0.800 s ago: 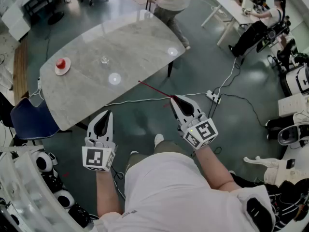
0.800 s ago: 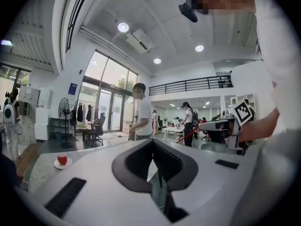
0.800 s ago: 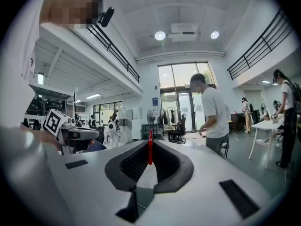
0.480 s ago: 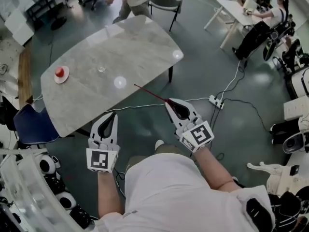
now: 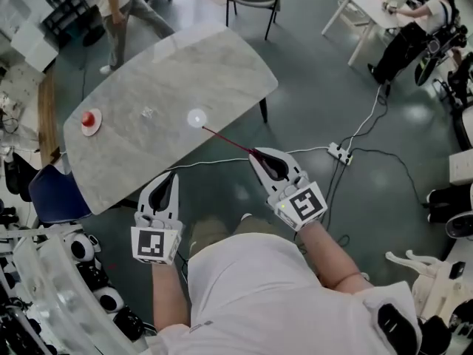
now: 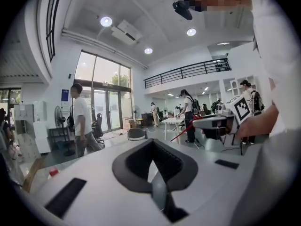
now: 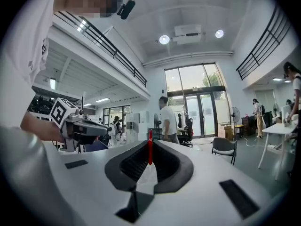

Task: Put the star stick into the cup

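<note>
One marble table [image 5: 214,61] carries, near its left end, one white plate [image 5: 83,128] with one red thing [image 5: 90,116] on it. To the right stands one small clear cup [image 5: 148,112], apart from the plate. Below the table's near edge, the left gripper [image 5: 171,176] has its jaws pressed together with nothing between them. The left cube [image 5: 153,244] shows one black-and-white square marker. One thin red star stick [image 5: 225,140] slants from over the table's near edge, right of the cup, down to the right gripper [image 5: 255,154]. Its jaws pinch the stick's lower end. The right cube [image 5: 303,204] bears a second marker.
</note>
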The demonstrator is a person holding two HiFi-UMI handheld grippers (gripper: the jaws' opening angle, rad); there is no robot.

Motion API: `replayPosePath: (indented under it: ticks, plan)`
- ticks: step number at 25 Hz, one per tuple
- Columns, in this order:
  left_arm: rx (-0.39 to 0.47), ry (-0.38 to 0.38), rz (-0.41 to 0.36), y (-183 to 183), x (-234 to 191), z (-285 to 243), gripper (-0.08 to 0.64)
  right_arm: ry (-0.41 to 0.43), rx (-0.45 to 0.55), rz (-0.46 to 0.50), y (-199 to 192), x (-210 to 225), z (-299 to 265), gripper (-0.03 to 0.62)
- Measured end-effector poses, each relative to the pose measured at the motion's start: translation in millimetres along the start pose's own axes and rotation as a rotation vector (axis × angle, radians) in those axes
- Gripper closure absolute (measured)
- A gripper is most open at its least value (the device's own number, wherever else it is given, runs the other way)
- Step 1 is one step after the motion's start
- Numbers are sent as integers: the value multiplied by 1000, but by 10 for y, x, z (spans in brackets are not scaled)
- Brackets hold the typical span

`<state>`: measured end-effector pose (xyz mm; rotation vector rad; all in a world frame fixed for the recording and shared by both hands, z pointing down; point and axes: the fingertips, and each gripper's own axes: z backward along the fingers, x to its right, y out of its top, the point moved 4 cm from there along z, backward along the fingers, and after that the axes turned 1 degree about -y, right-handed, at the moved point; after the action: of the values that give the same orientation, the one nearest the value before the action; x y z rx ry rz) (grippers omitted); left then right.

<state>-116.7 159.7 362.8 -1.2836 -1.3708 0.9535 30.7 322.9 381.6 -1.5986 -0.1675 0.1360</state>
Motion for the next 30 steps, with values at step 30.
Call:
replayPosePath:
  ticks: [30]
  plan:
    - [-15,-29,71,-386,-2558,-1336,558,-108,-97,-31,34,823,-2528,566]
